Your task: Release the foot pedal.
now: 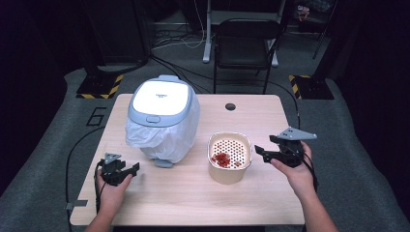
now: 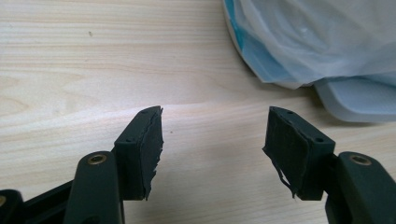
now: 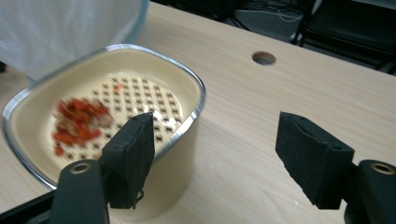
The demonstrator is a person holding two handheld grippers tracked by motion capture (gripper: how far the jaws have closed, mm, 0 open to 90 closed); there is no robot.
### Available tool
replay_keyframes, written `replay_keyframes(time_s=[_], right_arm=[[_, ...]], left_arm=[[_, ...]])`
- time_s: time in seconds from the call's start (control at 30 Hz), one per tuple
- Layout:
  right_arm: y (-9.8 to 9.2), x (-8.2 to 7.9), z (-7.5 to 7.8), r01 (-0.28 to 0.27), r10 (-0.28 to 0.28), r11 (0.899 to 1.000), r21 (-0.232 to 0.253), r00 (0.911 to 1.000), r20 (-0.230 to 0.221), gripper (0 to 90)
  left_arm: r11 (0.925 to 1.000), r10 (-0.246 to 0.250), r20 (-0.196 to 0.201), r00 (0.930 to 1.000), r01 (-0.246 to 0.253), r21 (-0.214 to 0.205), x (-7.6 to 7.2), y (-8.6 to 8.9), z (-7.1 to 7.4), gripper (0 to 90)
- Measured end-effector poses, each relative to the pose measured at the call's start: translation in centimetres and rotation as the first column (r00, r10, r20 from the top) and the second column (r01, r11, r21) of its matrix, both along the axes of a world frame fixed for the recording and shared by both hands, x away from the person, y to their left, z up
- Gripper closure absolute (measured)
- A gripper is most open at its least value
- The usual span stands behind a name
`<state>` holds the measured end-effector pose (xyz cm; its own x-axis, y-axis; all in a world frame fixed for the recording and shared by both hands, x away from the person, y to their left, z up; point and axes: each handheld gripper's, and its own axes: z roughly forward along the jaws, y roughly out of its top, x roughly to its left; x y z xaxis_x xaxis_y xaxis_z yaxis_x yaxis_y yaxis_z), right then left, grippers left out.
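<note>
A cream strainer bowl (image 1: 229, 157) with a metal rim and red scraps inside stands right of centre on the table; the same bowl (image 3: 107, 112) sits close ahead in the right gripper view. My right gripper (image 1: 263, 152) hovers open just right of it, nothing between its pads (image 3: 212, 161). A small bin with a white closed lid (image 1: 162, 116) and a white liner bag stands at the left centre. My left gripper (image 1: 133, 169) stands open low over the wood, left of the bin's pale foot pedal (image 2: 359, 95), with bare table between its pads (image 2: 212, 154).
The wooden table (image 1: 183, 193) has a round cable hole (image 1: 230, 106) near its far edge. A black chair (image 1: 244, 48) and stand bases with striped tape (image 1: 99, 87) stand on the floor beyond. Cables trail off the table's left side.
</note>
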<state>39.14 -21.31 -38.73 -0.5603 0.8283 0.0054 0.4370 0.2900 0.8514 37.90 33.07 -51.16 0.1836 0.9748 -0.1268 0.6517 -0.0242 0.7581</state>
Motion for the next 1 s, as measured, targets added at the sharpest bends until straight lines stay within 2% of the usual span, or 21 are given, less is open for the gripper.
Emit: replay_keyframes(time_s=[0.13, 0.27, 0.37, 0.47, 0.53, 0.57, 0.67, 0.73, 0.9, 1.0], right_arm=[[-0.7, -0.4, -2.0, 0.053, -0.053, 0.998, -0.038, 0.9986, 0.004, 28.2], [-1.0, -0.6, -3.9, 0.071, -0.073, 0.995, -0.066, 0.9972, -0.016, 27.8], [-1.1, -0.8, -4.9, 0.086, -0.087, 0.992, -0.097, 0.9962, -0.007, 27.1], [-1.2, -1.0, -6.1, 0.095, -0.095, 0.99, -0.103, 0.9954, -0.002, 27.1], [-1.3, -1.1, -7.0, 0.102, -0.102, 0.985, -0.139, 0.9947, 0.011, 27.1], [-1.4, -1.2, -7.4, 0.118, -0.118, 0.983, -0.137, 0.993, 0.013, 27.0], [-1.8, -1.3, -8.7, 0.113, -0.114, 0.987, -0.11, 0.9934, -0.003, 27.0], [-2.0, -1.3, -9.7, 0.116, -0.118, 0.987, -0.113, 0.9928, -0.018, 27.1], [-2.3, -1.1, -11.7, 0.111, -0.117, 0.99, -0.09, 0.9911, -0.063, 24.8], [-2.3, -0.8, -12.5, 0.12, -0.127, 0.987, -0.111, 0.9901, -0.06, 22.6]], left_arm=[[0.9994, -0.006, 0.007, 1.0, 0.006, 0.034, 0.2, 0.2, -0.2, 36.0], [0.9993, -0.002, 0.03, 0.9996, 0.001, 0.037, 0.2, 0.3, -0.4, 35.0], [0.9993, -0.014, 0.011, 0.9998, 0.013, 0.036, 0.2, 0.5, -0.6, 34.8], [0.9992, -0.028, 0.004, 0.9996, 0.028, 0.03, 0.3, 0.6, -0.8, 34.8], [0.999, -0.033, -0.008, 0.9994, 0.033, 0.031, 0.2, 0.7, -0.9, 34.8], [0.9989, -0.036, -0.011, 0.9993, 0.036, 0.031, 0.2, 0.8, -0.9, 34.8], [0.9993, -0.029, -0.017, 0.9994, 0.029, 0.024, 0.2, 0.9, -1.1, 34.1], [0.9994, -0.024, -0.021, 0.9995, 0.025, 0.024, 0.2, 1.0, -1.1, 33.9], [0.9992, -0.024, 0.008, 0.9997, 0.024, 0.032, 0.4, 0.9, -1.6, 31.9], [0.9977, -0.034, 0.02, 0.9992, 0.032, 0.06, 0.4, 0.4, -1.8, 29.5]])
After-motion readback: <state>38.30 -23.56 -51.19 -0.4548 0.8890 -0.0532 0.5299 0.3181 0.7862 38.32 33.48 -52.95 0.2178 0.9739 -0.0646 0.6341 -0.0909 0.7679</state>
